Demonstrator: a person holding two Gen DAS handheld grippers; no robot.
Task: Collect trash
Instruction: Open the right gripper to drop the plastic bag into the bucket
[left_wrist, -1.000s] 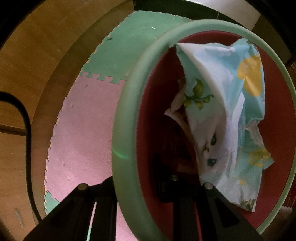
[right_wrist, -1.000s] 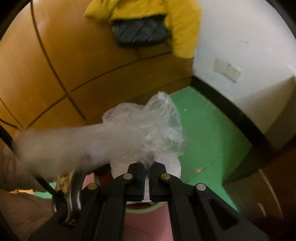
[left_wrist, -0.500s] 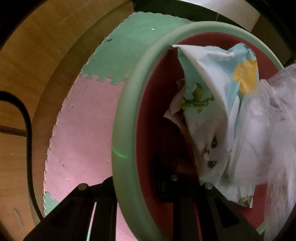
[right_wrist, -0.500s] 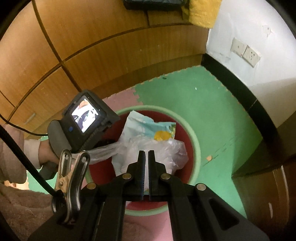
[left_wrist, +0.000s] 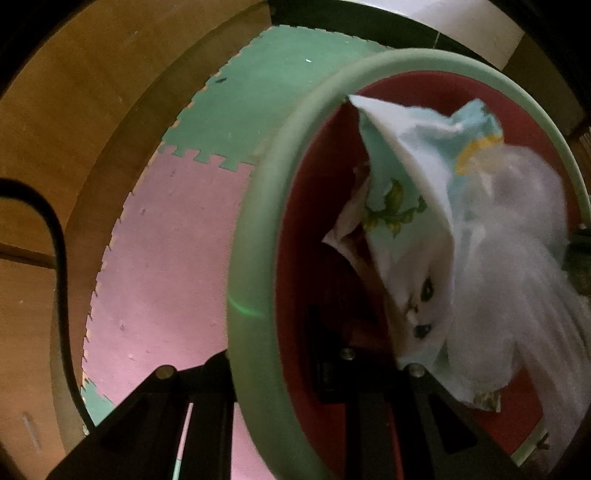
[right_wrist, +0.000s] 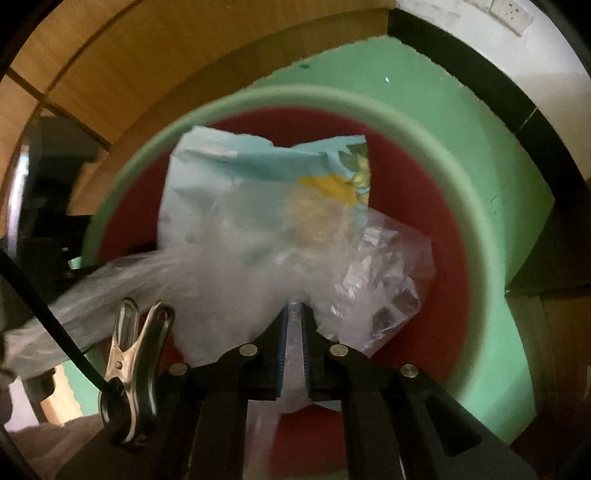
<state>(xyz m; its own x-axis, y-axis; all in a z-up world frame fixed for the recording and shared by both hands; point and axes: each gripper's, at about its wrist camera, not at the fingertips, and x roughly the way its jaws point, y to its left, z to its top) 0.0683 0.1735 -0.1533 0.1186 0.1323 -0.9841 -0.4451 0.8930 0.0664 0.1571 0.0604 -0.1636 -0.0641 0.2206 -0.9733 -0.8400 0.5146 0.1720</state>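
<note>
- While my right gripper (right_wrist: 294, 334) points down into the bin (right_wrist: 480, 236), its jaws are opening; a strip of the clear bag (right_wrist: 373, 273) sits in the narrow gap between the blue pads, which are still close on it.
- Bag bulk is bunched just ahead of my right fingertips, inside the bin mouth; a blurred tail of it streams off to the left, over the rim.
- Bag lies on top of a pale blue wrapper (right_wrist: 221, 177) with a yellow patch; wrapper stands up inside the bin.
- My left gripper (left_wrist: 286, 369) is clamped on the bin rim (left_wrist: 255, 258): one finger outside the green wall, the other inside against the red lining.
- From the left wrist view: wrapper (left_wrist: 402, 177) leans across the inside of the bin, cat face print low on it; clear bag (left_wrist: 517, 258) hangs over its right side, blurred.
- Crumpled paper (left_wrist: 347, 225) is tucked behind the wrapper, deeper in.
- Bin stands on foam mats: green tile (left_wrist: 273, 92) further out, pink tile (left_wrist: 166, 258) nearer, joined by a toothed seam.
- Wood panels (left_wrist: 74, 110) border the mats on the left; white wall (right_wrist: 491, 40) with a black skirting and a socket at top right in the right wrist view.
- Metal clip (right_wrist: 133, 354) and a black cable (right_wrist: 48, 317) sit on my right rig, low left.
</note>
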